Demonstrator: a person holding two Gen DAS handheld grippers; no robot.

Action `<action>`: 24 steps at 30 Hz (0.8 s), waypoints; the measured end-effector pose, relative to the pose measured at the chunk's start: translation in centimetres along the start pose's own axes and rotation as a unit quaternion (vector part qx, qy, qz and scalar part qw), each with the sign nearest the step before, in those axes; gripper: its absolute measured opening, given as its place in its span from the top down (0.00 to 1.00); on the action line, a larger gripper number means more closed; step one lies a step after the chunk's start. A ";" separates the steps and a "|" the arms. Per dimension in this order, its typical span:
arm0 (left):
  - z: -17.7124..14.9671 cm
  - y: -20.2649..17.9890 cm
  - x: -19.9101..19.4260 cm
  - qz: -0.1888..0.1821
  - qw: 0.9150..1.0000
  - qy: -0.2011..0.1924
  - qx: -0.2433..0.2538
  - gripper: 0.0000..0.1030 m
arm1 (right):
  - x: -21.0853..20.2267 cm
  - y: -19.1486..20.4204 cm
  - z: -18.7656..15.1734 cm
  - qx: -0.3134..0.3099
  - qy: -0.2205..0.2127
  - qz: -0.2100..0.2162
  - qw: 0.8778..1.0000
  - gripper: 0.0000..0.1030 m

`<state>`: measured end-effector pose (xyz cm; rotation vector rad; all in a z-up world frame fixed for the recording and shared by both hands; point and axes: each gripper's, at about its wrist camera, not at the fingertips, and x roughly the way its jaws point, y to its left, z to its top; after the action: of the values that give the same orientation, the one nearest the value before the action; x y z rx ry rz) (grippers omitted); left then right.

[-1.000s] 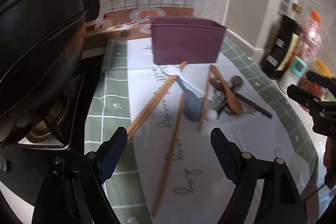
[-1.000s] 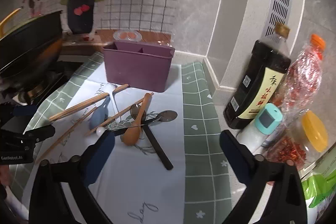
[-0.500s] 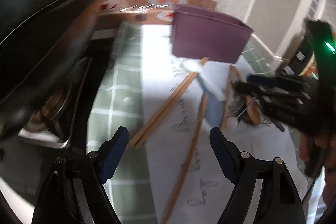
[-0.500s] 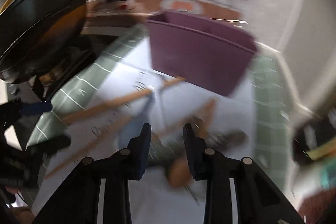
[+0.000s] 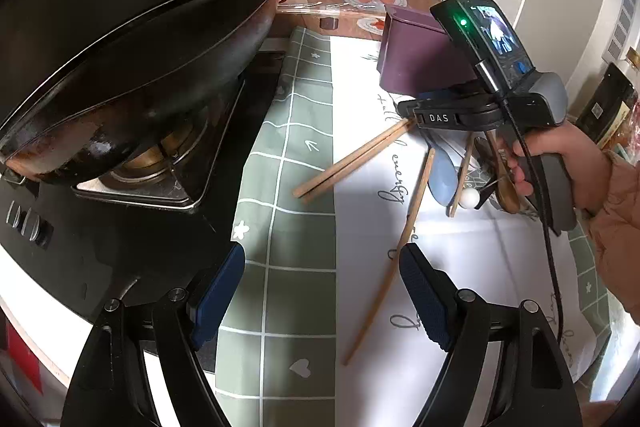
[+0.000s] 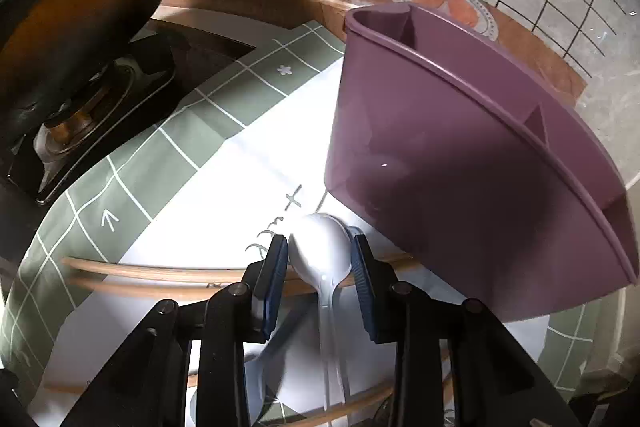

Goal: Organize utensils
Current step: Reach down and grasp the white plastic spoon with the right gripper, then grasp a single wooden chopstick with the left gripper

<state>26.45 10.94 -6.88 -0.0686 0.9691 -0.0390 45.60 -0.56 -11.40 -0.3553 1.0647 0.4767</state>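
- Closing in on a translucent white plastic spoon [image 6: 320,247], the right gripper [image 6: 320,267] pointed steeply down at the white printed cloth [image 6: 224,195], its blue pads either side of the spoon's bowl.
- The right pads looked to be at or touching the bowl's edges; whether they pressed firmly could not be told.
- The spoon lay on the cloth with its bowl at 12 o'clock and its handle running back toward 6 o'clock beneath the gripper, crossing a pair of light wooden chopsticks [image 6: 160,275].
- The purple plastic utensil holder with inner dividers [image 6: 460,167] stood at about 2 o'clock from the spoon, just beside it.
- The left gripper [image 5: 324,295] hovered with its fingers released and wide, holding nothing, above the green checked mat [image 5: 296,155].
- In the left wrist view, a single long wooden chopstick [image 5: 400,251] lay at about 1 o'clock from the left gripper.
- A blue spatula-like utensil [image 5: 442,175] and other utensils lay in a heap further off, and a black wok [image 5: 132,35] filled the view from 9 to 12 o'clock.
- To do this well, the pinch probably needed to sit lower on the bowl or at the neck, since a rounded bowl can squirt out.
- Lifting straight up should clear the chopsticks before swinging toward a compartment of the holder.
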 end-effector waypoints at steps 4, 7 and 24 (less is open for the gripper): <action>1.1 -1.3 0.6 -0.021 0.999 -0.003 0.026 0.23 | -1.0 -1.2 -0.6 0.029 0.005 0.013 0.999 0.72; 2.1 -2.7 1.4 -0.049 0.997 -0.003 0.064 0.23 | -3.5 -2.4 -1.6 0.051 -0.006 0.023 0.998 0.73; 5.2 -7.7 10.1 -0.129 0.963 0.162 0.170 0.71 | -11.0 -5.7 -8.1 0.112 -0.017 0.015 0.993 0.89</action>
<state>36.45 2.86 -11.65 0.1336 1.2642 -0.4678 38.18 -11.59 -4.84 -0.1329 1.0802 0.3851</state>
